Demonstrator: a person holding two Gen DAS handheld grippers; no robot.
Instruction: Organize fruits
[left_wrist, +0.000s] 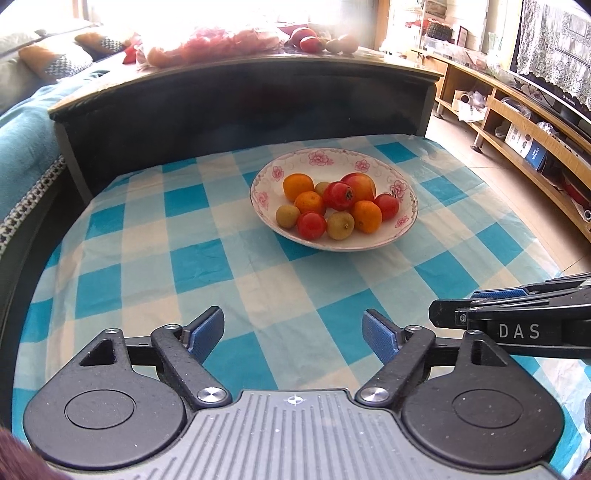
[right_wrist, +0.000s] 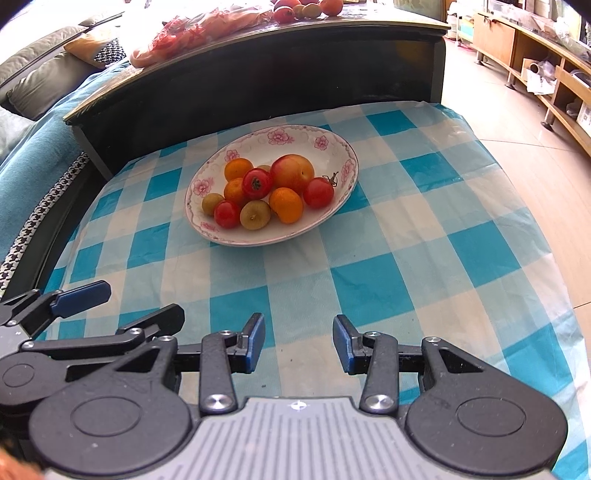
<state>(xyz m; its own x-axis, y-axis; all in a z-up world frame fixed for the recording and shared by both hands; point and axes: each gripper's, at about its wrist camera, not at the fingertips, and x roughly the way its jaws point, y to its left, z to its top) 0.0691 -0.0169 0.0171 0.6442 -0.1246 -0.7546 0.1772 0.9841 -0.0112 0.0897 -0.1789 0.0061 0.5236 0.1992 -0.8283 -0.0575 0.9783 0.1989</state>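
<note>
A white floral plate (left_wrist: 402, 221) (right_wrist: 328, 147) sits on the blue-and-white checked cloth and holds mixed fruit: oranges (left_wrist: 297, 186) (right_wrist: 286, 204), red tomatoes (left_wrist: 311, 225) (right_wrist: 318, 192), yellow-green small fruits (left_wrist: 340, 225) (right_wrist: 255, 215) and a red-yellow apple (left_wrist: 360, 184) (right_wrist: 292, 172). My left gripper (left_wrist: 293, 334) is open and empty, near the cloth's front, well short of the plate. My right gripper (right_wrist: 299, 341) is open and empty, beside the left one; it shows side-on in the left wrist view (left_wrist: 517, 314).
A dark raised table edge (left_wrist: 240, 107) stands behind the cloth, with more fruit and red bags on top (left_wrist: 221, 42). A sofa with teal cover (left_wrist: 22, 122) is at left. Wooden shelving (left_wrist: 524, 122) runs along the right.
</note>
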